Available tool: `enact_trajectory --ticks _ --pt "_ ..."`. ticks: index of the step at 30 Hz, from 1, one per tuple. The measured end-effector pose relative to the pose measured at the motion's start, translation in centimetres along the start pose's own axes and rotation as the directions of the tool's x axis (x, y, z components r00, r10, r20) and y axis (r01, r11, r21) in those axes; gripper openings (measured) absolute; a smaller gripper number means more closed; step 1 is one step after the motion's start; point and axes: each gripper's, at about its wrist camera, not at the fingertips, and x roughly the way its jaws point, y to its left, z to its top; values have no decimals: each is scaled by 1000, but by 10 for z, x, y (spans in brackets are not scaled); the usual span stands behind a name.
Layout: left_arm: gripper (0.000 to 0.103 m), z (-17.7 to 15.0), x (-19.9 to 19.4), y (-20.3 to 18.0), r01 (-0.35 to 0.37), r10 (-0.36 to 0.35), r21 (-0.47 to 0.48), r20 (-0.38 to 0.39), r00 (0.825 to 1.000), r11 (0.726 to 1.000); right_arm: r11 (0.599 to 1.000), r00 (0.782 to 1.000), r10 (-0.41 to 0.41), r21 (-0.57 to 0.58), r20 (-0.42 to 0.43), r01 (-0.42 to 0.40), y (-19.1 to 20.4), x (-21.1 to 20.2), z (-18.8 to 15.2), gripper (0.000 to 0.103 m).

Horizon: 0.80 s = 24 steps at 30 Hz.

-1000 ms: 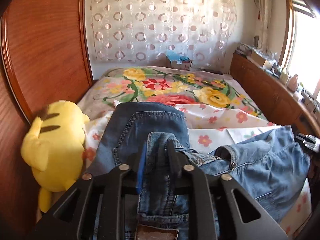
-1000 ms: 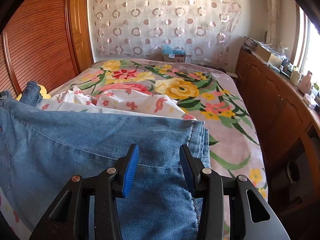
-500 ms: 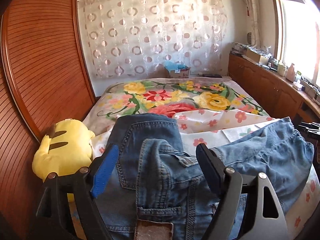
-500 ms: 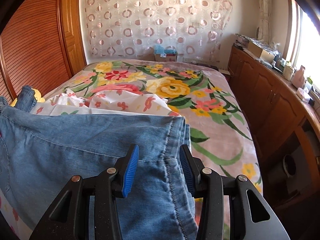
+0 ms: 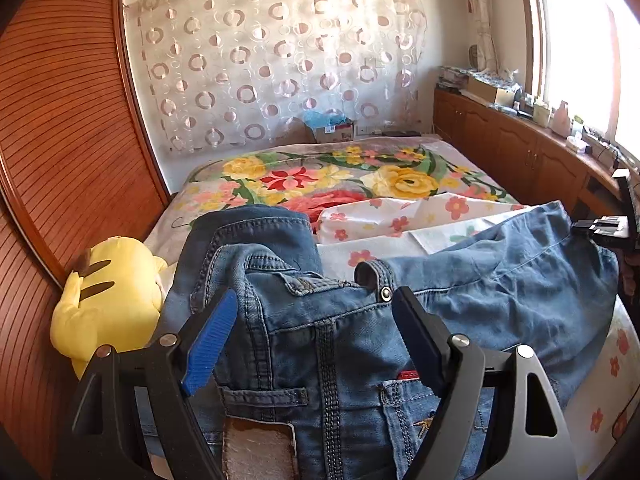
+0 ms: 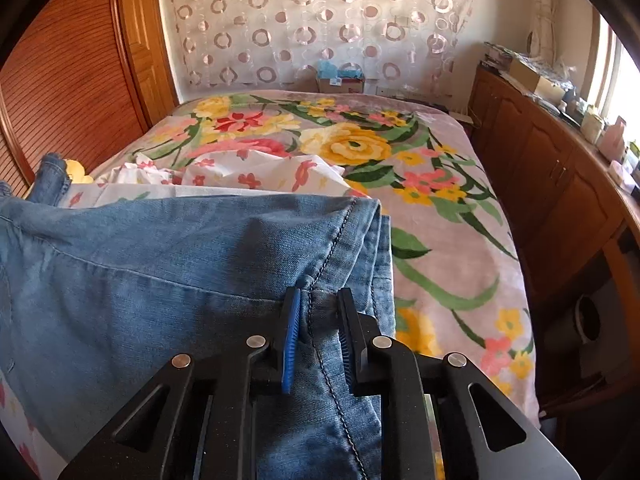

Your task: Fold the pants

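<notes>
The pants (image 5: pixel 460 300), a pair of blue jeans, are laid across the near part of the bed (image 6: pixel 452 240), on top of a white flowered sheet (image 5: pixel 400 216). The waist end, with its belt loops and leather patch, is found at the left side, and the legs are stretched toward the right, the one leg apparently lying on the other, so that the hems come together there. This placing is judged to serve a fold across the length.

The left gripper (image 5: pixel 316 336) is held above the waistband with its fingers wide open; the denim lies between them but is not pressed, so the waist is left resting on the bed. The right gripper (image 6: pixel 316 328) is set at the hem end, on the stitched side seam, and its fingers are closing, with a ridge of cloth already pinched up between the blue pads. The seam is probably chosen because both layers can be taken together there.

A yellow plush toy (image 5: pixel 108 304) is seen just beside the waist end, against the wooden wardrobe (image 5: pixel 68 140)
</notes>
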Motion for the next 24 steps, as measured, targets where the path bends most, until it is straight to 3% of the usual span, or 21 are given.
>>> enact_trajectory --ticks 4,8,10,16,19,21,24 --pt "80 1 1 -1 -4 4 2 -3 1000 1000 1000 995 -22 3 100 21 -4 -23 4 17" --pt "80 1 0 1 -11 11 5 0 1000 1000 995 981 -101 17 166 99 -7 -33 18 16" --pt "80 1 0 3 -12 12 1 0 1000 1000 991 979 -133 30 157 130 -8 -28 22 16" --pt "80 -3 -3 8 -11 11 -10 -2 1000 1000 989 989 -148 17 26 148 2 9 16 16" --pt "80 -5 -8 8 -12 12 -12 0 1000 1000 988 988 -148 42 38 147 2 1 11 28" --pt "80 -7 -12 9 -12 12 -15 1 1000 1000 990 990 -135 57 49 132 2 -10 7 43" --pt "80 -13 -22 10 -4 4 -31 11 1000 1000 990 989 -127 78 70 122 -1 -32 -5 44"
